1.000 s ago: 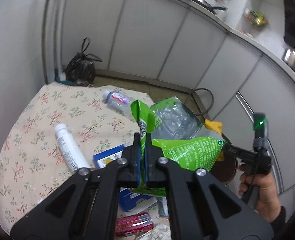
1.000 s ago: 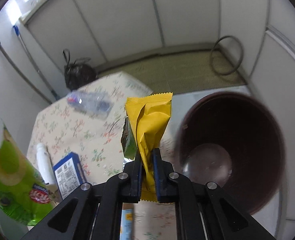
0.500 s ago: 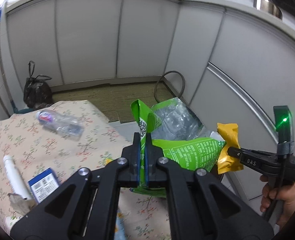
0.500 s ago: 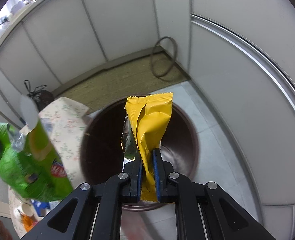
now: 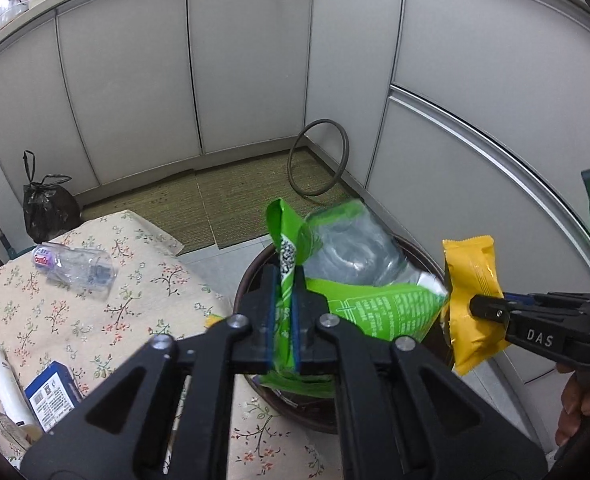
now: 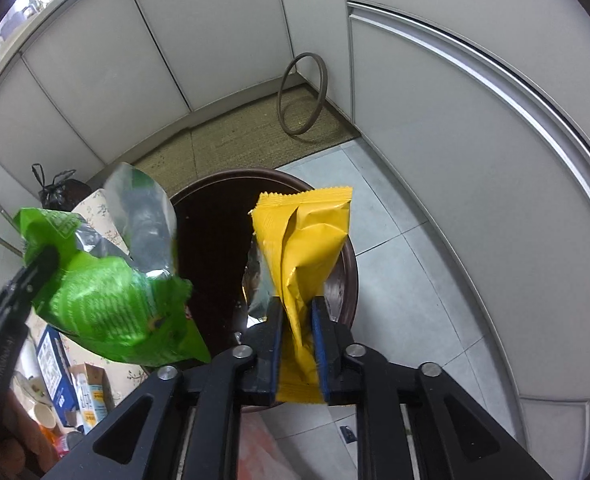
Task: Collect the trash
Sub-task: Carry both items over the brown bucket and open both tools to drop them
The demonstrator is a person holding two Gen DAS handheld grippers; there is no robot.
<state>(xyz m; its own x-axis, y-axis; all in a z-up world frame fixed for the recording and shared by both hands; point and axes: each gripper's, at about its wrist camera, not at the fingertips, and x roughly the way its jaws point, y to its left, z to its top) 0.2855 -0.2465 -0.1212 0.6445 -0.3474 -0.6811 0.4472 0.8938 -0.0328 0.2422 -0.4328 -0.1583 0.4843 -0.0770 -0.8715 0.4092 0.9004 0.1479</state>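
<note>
My left gripper (image 5: pixel 285 284) is shut on a green snack bag (image 5: pixel 379 308) and holds it above the round dark brown bin (image 5: pixel 255 272) on the floor. The bag also shows in the right wrist view (image 6: pixel 111 300). My right gripper (image 6: pixel 297 312) is shut on a yellow wrapper (image 6: pixel 307 240) and holds it over the bin's (image 6: pixel 215 248) right side. The wrapper and right gripper (image 5: pixel 477 308) show at the right of the left wrist view, the wrapper (image 5: pixel 471 280) just right of the green bag.
A table with a floral cloth (image 5: pixel 75 320) stands left of the bin, with a clear plastic bottle (image 5: pixel 75 268), a white tube (image 5: pixel 5 380) and a blue box (image 5: pixel 51 400) on it. A black rubbish bag (image 5: pixel 45 208) and a metal ring (image 5: pixel 319 164) stand by the cabinets.
Both grippers have swung right from above the table to above the bin, each still holding its wrapper. The bin has come under both wrappers.
</note>
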